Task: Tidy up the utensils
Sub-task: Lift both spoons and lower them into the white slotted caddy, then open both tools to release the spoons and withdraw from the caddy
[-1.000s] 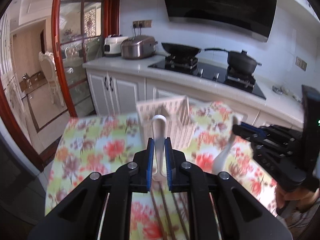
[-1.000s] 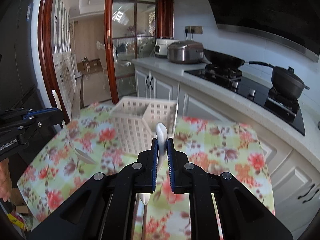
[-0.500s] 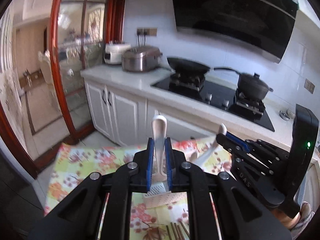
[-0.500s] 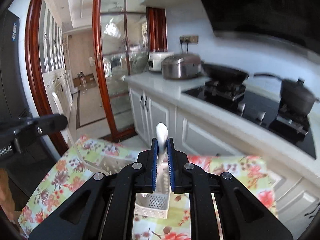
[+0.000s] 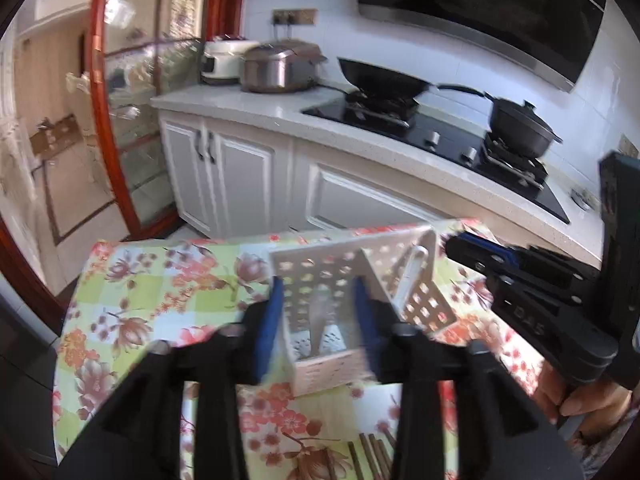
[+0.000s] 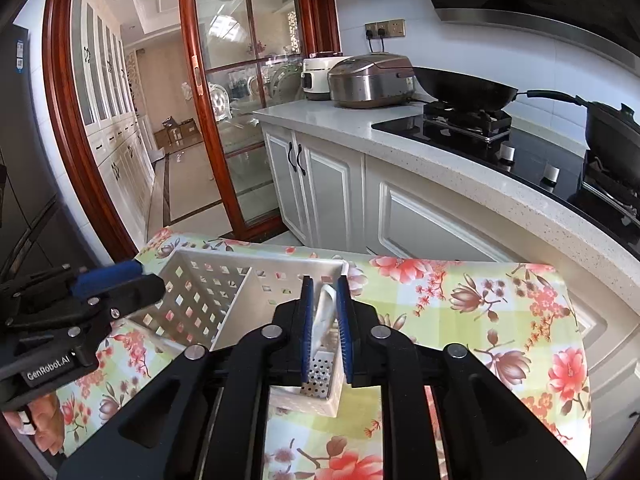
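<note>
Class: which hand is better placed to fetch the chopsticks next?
Left. The left gripper is open and empty near the chopsticks; the right gripper has a spoon between its jaws, in the basket.

Readable text: "GenRobot.AI" in white on the black body of the left gripper [image 6: 100, 292], seen in the right wrist view. "DAS" embossed on the right gripper [image 5: 476, 246] body, left wrist view. Nothing else legible.

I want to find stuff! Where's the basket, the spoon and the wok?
basket [image 6: 208, 300]: right wrist view, holed side wall.
spoon [image 6: 325, 312]: right wrist view, white handle.
wok [image 6: 464, 88]: right wrist view, black bowl.
</note>
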Demonstrator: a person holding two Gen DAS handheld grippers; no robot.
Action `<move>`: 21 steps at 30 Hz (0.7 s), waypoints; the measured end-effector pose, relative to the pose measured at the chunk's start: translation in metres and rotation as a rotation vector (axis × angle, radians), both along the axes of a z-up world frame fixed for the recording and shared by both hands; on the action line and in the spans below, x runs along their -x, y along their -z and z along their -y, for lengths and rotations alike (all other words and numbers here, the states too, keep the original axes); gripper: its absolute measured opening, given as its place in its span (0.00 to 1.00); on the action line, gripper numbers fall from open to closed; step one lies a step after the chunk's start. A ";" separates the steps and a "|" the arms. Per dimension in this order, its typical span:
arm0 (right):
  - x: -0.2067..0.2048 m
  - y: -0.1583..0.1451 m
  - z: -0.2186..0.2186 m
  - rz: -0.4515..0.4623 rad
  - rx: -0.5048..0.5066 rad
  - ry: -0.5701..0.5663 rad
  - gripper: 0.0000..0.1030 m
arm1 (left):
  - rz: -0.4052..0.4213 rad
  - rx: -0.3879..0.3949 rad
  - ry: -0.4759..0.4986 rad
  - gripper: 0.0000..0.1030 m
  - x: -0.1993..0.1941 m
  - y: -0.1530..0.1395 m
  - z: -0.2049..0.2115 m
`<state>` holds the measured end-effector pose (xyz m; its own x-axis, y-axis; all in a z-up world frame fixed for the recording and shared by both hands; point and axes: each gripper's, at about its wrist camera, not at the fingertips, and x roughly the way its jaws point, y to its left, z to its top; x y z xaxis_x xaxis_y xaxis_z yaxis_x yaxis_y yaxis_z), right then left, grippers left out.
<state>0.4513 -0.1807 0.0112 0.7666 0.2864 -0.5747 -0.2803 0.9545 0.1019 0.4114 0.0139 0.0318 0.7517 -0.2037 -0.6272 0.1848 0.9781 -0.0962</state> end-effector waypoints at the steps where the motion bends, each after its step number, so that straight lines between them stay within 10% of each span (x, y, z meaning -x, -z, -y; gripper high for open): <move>1: 0.004 -0.002 0.001 0.004 -0.003 0.000 0.15 | 0.006 0.006 -0.006 0.38 0.003 -0.003 -0.003; 9: 0.071 -0.034 0.014 0.103 -0.030 -0.022 0.48 | 0.190 -0.037 -0.065 0.85 0.077 -0.044 -0.012; 21: 0.183 -0.013 0.021 0.146 -0.004 -0.050 0.51 | 0.167 -0.024 -0.094 0.95 0.188 -0.008 -0.030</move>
